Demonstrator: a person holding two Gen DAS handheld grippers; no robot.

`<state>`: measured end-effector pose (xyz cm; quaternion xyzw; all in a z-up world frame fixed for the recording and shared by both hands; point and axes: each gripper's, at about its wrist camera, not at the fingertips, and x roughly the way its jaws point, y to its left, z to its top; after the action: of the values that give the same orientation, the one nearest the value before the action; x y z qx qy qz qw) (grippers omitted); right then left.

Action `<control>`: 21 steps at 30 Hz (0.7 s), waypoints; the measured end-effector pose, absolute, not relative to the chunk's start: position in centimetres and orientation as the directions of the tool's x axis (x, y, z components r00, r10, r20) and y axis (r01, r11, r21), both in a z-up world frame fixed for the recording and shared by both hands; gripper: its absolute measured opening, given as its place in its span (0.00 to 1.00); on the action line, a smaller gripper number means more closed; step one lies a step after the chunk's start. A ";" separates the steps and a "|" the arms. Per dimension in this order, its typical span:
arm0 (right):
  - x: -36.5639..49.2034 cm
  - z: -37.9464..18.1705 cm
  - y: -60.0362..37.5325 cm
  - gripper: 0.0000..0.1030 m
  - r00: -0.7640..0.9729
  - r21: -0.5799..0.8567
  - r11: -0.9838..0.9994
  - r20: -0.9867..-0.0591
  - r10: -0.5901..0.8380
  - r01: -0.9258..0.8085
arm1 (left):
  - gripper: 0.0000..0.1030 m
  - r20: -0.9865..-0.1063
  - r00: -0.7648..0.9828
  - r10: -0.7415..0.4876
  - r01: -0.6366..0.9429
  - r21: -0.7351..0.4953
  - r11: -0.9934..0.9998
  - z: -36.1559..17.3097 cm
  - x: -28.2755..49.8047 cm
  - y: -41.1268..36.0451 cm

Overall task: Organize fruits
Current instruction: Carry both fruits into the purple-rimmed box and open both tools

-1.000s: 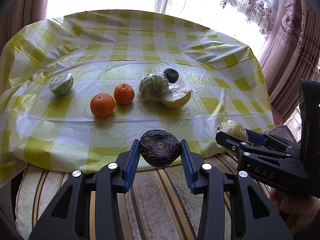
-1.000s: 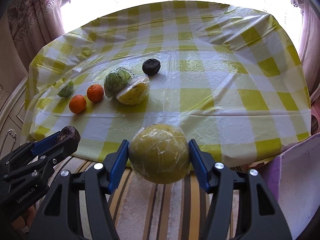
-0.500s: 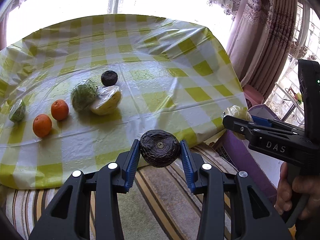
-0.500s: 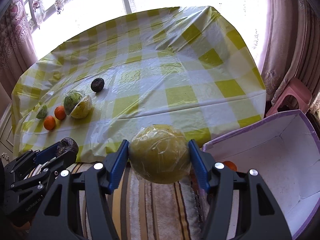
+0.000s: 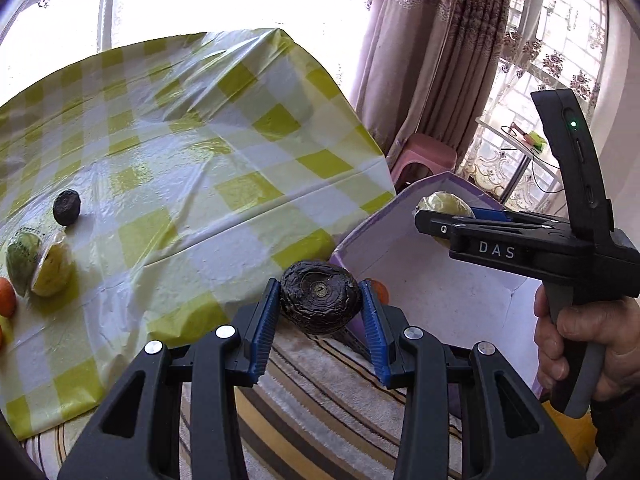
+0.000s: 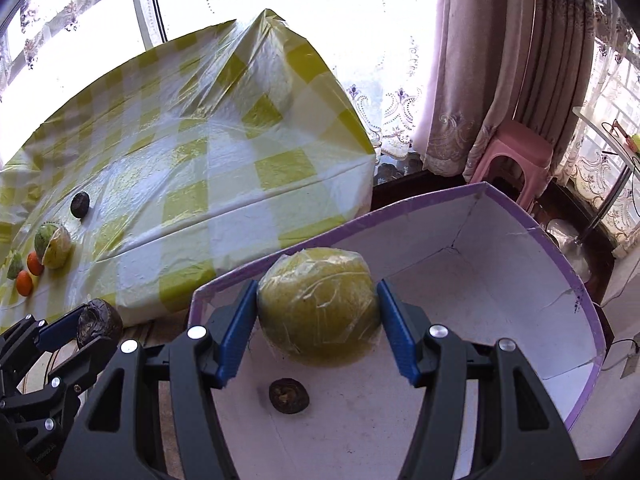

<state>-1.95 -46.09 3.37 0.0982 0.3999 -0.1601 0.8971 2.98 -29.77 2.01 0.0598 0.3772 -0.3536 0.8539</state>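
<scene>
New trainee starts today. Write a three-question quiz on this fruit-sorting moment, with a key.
1. True or false: the left gripper is shut on the dark wrinkled fruit.
2. What does the right gripper hold? A) an orange B) the wrapped yellow-green fruit C) nothing
3. Fill in: the right gripper hangs over the white box with the ____ rim.

Key: 1 true. 2 B. 3 purple.

both fruits carried from table (image 6: pixel 224 184) to box (image 6: pixel 520 248)
</scene>
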 end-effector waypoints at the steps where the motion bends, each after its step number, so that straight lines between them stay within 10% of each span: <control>1: -2.0 3.1 -46.6 0.59 0.620 0.042 0.925 -0.754 -0.218 0.377 | 0.38 -0.688 0.455 -0.565 0.663 -0.162 0.731 1.9 2.9 -30.5; 21: -2.2 0.2 -49.8 0.59 0.514 -0.020 0.884 -0.807 -0.291 0.468 | 0.38 -0.758 0.226 -0.611 0.850 -0.153 0.504 -1.1 0.4 -38.2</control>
<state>-2.17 -49.81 0.16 0.1002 0.4412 -0.2193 0.8644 0.40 -38.23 -1.06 0.1486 0.4014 -0.4754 0.7686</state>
